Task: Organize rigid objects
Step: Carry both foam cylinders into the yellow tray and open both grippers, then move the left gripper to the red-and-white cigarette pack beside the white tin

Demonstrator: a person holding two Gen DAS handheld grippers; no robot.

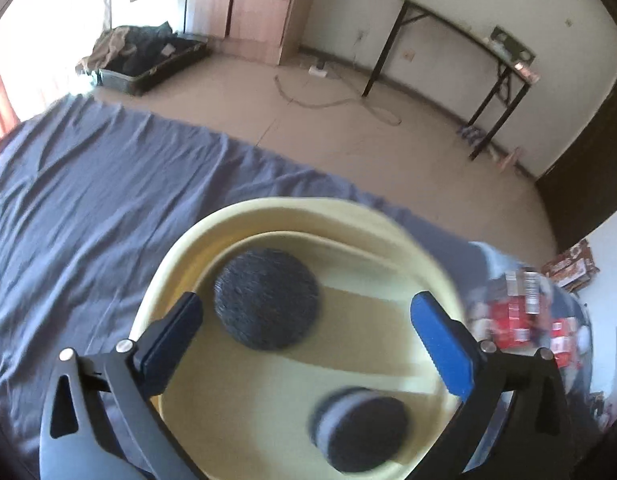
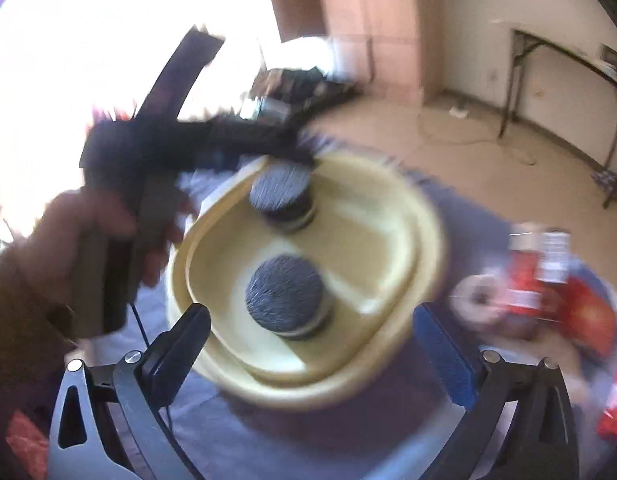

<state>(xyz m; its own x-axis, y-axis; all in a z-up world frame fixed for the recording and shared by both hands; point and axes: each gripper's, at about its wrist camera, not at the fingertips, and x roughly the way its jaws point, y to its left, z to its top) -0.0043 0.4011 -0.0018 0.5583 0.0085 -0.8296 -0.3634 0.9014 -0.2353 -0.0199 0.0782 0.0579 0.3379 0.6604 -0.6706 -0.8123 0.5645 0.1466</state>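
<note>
Left gripper (image 1: 306, 344) hovered over yellow basin (image 1: 276, 212) at lower centre of frame, jaws wide, nothing between them. Right gripper (image 2: 312, 354) likewise wide and empty, basin (image 2: 424, 216) at frame centre. Two dark round jars (image 2: 284, 294) (image 2: 280, 192) sat inside basin, apparently already collected there. Red packages (image 2: 524, 280) lay on blue sheet (image 1: 108, 200) at right edge, outside basin, judged next to sort. Left hand (image 2: 88, 240) gripped tool handle, left of frame. Motion blur obscured package labels; jar contents not discernible.
</note>
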